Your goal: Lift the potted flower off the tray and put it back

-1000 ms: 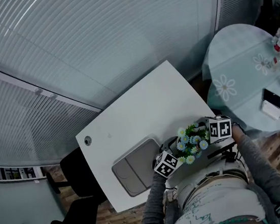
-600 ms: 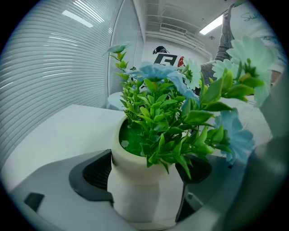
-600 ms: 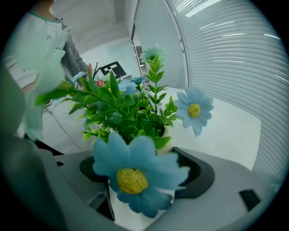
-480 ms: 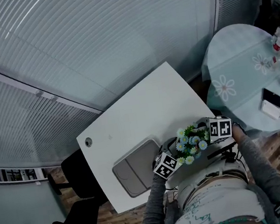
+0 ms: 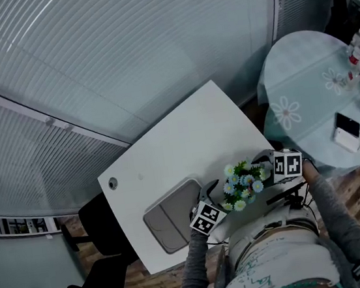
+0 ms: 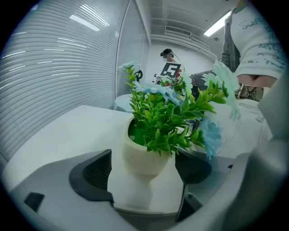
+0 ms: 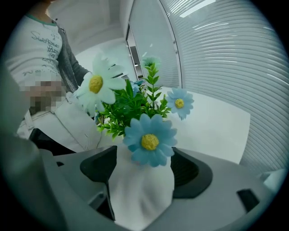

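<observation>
Lift-and-return task, mid-cycle, judged from where things lie. The potted flower [image 5: 243, 181] is off the tray [image 5: 175, 210] and well to its right, over the near edge of the white table [image 5: 179, 140], close to the person's body. The right hand-held gripper [image 7: 143, 180] is clenched on the white pot, whose body fills the gap between the two jaws. The left hand-held gripper [image 6: 143, 173] is released: its jaws stand apart, the pot lies ahead of them, and a clear gap shows at the left jaw. No view settles whether the pot rests on the table or hangs just above it. The step in hand appears to be the return leg. The next move calls for carrying the pot leftward with its base level and lowering it upright onto the flat of the tray, which the right grip alone may manage if the left one keeps clear. Contents: the pot holds dense green foliage [image 6: 165, 115] with a blue daisy [image 7: 150, 140] and a white daisy [image 7: 96, 83] among other blooms; the grey tray carries nothing in the head view.
</observation>
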A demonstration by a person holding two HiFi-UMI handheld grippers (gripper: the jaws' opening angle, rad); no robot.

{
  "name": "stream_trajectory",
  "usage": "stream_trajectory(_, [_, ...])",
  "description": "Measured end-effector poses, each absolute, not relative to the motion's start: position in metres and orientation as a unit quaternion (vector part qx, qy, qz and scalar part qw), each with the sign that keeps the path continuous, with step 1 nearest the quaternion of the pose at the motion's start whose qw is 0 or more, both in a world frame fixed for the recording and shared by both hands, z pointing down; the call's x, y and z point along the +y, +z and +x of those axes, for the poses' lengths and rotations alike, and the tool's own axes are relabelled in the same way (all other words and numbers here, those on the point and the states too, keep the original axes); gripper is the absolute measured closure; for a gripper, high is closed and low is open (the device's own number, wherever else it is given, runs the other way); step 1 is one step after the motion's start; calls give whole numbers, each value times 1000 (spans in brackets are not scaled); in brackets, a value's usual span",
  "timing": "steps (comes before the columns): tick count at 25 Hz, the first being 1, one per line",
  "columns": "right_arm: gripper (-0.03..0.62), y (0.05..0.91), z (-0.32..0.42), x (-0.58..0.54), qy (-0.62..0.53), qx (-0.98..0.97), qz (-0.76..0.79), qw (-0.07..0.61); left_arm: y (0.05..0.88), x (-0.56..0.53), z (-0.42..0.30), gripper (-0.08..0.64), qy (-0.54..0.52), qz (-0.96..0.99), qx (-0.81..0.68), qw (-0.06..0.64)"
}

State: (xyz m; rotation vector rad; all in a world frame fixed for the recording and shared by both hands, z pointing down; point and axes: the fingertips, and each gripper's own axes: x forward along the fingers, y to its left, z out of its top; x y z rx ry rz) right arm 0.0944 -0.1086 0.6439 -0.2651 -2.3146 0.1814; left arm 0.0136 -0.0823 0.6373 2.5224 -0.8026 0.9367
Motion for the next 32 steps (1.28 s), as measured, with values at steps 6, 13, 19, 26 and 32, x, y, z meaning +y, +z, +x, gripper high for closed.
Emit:
stream_trajectory(6, [225, 641, 106, -106, 84, -907, -91, 402, 633, -71, 5, 123, 326, 880, -299, 173])
stream_trajectory(13, [225, 633, 119, -109, 76, -913, -66, 396, 628, -62, -2, 123, 323, 869, -330, 180])
stream_trajectory(19, [225, 620, 129, -102, 94, -914, -68, 388, 624, -47, -9, 123, 317, 856, -356, 199])
stream_trajectory(26, [235, 603, 136, -99, 106, -918, -72, 375, 618, -29, -8, 126, 301, 848, -377, 219])
stream_trajectory(32, [465, 588, 139, -99, 88, -927, -71, 357, 611, -19, 0, 141, 276, 835, -411, 239])
